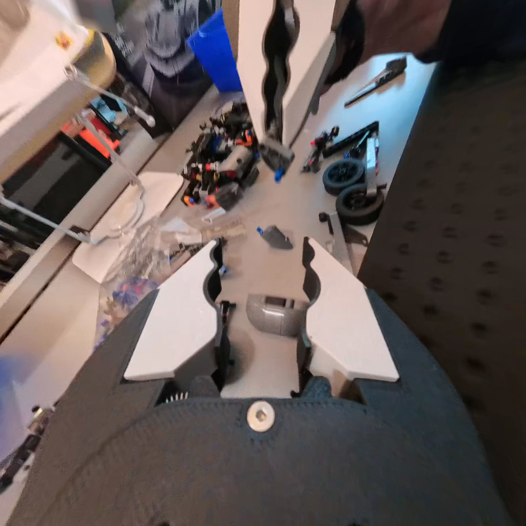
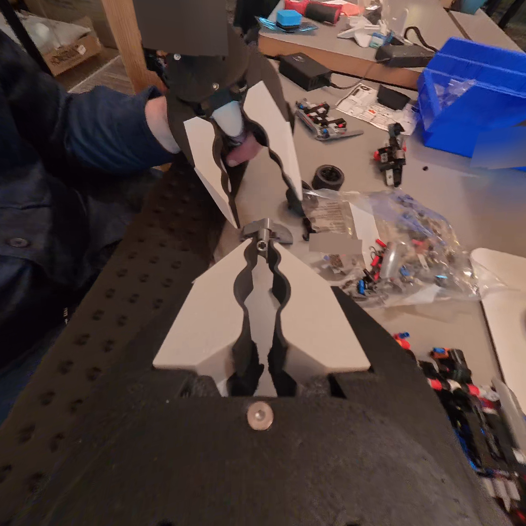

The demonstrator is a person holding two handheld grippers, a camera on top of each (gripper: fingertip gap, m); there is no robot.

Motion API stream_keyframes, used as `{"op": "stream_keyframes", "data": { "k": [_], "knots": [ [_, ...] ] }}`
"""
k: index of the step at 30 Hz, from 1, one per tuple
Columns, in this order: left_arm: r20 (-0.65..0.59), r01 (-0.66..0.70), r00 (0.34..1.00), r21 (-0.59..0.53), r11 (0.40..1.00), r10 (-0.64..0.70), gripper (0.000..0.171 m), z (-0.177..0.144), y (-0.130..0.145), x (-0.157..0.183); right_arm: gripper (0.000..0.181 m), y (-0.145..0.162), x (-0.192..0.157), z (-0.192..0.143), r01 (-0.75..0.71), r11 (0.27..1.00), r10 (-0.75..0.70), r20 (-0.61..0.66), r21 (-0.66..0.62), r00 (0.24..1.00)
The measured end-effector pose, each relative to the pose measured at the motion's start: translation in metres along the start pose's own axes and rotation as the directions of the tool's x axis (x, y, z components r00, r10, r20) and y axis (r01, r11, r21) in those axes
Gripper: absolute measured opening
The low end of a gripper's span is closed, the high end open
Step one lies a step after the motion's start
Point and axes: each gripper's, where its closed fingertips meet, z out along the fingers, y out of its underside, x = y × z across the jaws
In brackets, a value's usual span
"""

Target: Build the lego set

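My right gripper [image 2: 262,245] is shut on a small grey lego piece [image 2: 266,232] with a light grey pin, held above the table edge. In the left wrist view it comes in from the top [image 1: 274,133], holding that piece [image 1: 277,155] with a blue pin on it. My left gripper [image 1: 261,246] is open and empty. A rounded grey piece [image 1: 277,316] lies on the table between its fingers. A dark grey piece with a blue pin [image 1: 274,240] lies just past its tips. In the right wrist view the left gripper [image 2: 267,210] stands open just beyond the held piece.
The black car chassis [image 1: 222,165] sits mid-table, with two wheels [image 1: 353,190] and a black frame [image 1: 355,139] to its right. A clear bag of parts [image 2: 398,250], a blue bin [image 2: 469,94], small sub-assemblies [image 2: 391,156] and a black perforated mat [image 2: 128,284] surround the work spot. Some 6 centimetres of space lies between my two pairs of fingers.
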Motion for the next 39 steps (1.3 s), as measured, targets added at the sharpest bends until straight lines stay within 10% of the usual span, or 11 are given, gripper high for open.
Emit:
{"op": "stream_keyframes", "data": {
  "k": [15, 20, 23, 27, 39],
  "knots": [
    [-0.076, -0.092, 0.992, 0.137, 0.986, 0.103, 0.004, 0.007, -0.04, 0.03, 0.005, -0.011, -0.023, 0.001, 0.086, 0.996, -0.086, 0.063, 0.014, 0.994],
    [-0.143, -0.03, 0.988, 0.14, 0.99, 0.05, 0.005, 0.008, -0.036, 0.035, 0.005, -0.007, -0.024, 0.005, 0.111, 0.993, -0.109, 0.043, -0.033, 0.993],
    [-0.101, 0.027, 0.995, 0.128, 0.991, -0.014, 0.05, 0.012, -0.037, 0.024, 0.005, -0.002, -0.025, 0.01, 0.123, 0.99, -0.12, 0.048, -0.067, 0.992],
    [-0.106, -0.065, 0.991, 0.146, 0.987, 0.081, 0.022, 0.012, -0.043, 0.035, 0.005, 0.002, -0.023, 0.011, 0.085, 0.994, -0.081, 0.057, -0.075, 0.995],
    [-0.099, -0.091, 0.99, 0.118, 0.989, 0.102, 0.02, 0.011, -0.04, 0.038, 0.004, 0.012, -0.023, 0.005, 0.07, 0.994, -0.063, 0.087, -0.078, 0.994]
  ]
}}
